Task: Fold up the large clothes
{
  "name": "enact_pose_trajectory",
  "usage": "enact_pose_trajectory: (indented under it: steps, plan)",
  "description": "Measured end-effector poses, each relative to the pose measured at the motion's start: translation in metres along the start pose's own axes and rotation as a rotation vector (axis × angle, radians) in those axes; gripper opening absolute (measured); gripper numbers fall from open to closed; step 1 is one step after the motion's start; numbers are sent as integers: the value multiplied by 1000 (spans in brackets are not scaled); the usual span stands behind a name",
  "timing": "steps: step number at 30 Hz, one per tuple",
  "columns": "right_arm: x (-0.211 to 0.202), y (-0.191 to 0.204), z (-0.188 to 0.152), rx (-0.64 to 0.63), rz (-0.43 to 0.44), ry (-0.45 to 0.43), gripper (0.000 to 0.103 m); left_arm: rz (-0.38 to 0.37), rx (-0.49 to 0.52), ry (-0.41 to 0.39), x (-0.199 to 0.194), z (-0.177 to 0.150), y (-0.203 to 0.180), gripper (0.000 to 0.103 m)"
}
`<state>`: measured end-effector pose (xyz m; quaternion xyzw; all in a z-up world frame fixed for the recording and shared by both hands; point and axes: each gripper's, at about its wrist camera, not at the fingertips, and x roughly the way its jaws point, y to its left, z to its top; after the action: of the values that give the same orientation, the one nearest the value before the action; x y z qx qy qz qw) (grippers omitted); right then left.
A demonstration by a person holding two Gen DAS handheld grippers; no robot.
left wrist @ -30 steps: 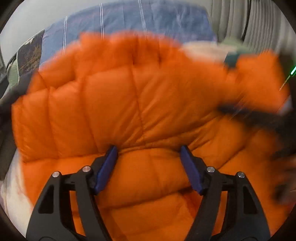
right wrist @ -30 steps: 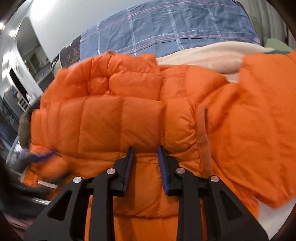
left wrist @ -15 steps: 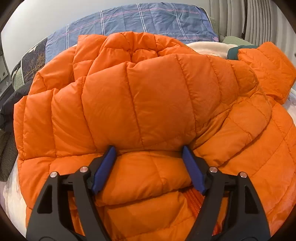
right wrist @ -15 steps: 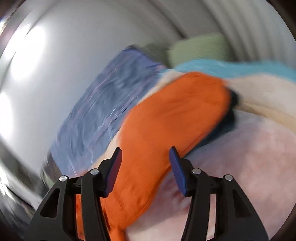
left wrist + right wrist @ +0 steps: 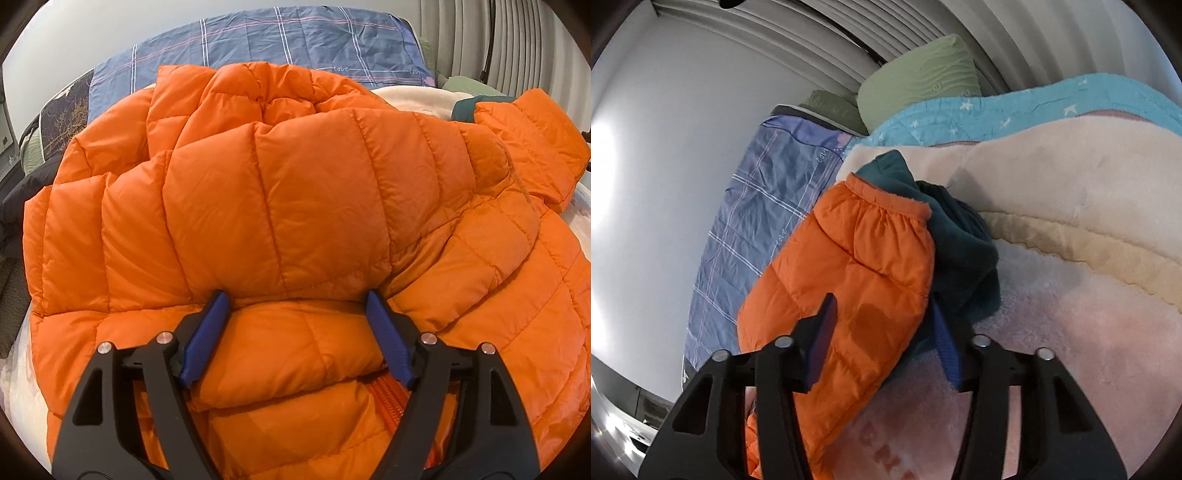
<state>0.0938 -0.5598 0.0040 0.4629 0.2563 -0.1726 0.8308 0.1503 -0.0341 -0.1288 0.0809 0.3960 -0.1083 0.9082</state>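
The orange puffer jacket (image 5: 280,206) lies on the bed, its body folded over in a thick heap. The left gripper (image 5: 297,328) stands spread wide around a folded padded edge; whether its blue pads (image 5: 207,336) press the fabric or only flank it I cannot tell. The jacket's lower part is cut off by the frame. The right gripper (image 5: 884,332) has just been closing, with the orange sleeve (image 5: 849,280) between its half-spread jaws, but the pads do not seem to pinch it. A dark teal garment (image 5: 960,258) lies partly hidden behind the sleeve, on a pink blanket (image 5: 1071,350). Behind are a blue checked duvet (image 5: 295,44) and a cream blanket (image 5: 1052,177).
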Motion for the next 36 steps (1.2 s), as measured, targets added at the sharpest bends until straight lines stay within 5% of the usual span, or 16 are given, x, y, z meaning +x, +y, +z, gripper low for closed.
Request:
enact_pose_trajectory:
  steps: [2, 6, 10, 14, 17, 23, 26, 31, 33, 34, 35, 36]
  plan:
    - [1, 6, -1, -8, 1, -2, 6, -4, -2, 0, 0, 0, 1, 78]
    - [-18, 54, -20, -117, 84, -75, 5, -15, -10, -1, -1, -1, 2, 78]
    - [-37, 147, -75, -331, 315, -9, 5, -33, -21, -2, -1, 0, 5, 80]
    - [-50, 240, -185, -656, 510, 91, 5, -118, -93, -13, -13, 5, 20, 83]
    - [-42, 271, -275, -864, 578, 214, 8, -252, -261, -54, -39, 13, 59, 85]
    - [5, 260, -404, -1122, 494, 406, 9, -453, -457, -173, -85, 16, 123, 88]
    - [23, 246, -431, -1152, 448, 508, 17, -525, -510, -149, -82, 15, 132, 88]
    - [25, 235, -446, -1176, 428, 529, 21, -569, -477, -33, -49, 20, 110, 91]
    - [23, 238, -448, -1178, 429, 527, 28, -546, -464, 23, -31, 22, 99, 70]
    - [20, 237, -447, -1176, 433, 528, 33, -571, -452, 47, -24, 24, 94, 22]
    - [14, 236, -445, -1178, 446, 525, 33, -592, -446, 80, -19, 26, 91, 7]
    - [7, 233, -441, -1183, 461, 516, 33, -570, -444, 61, -24, 30, 92, 7]
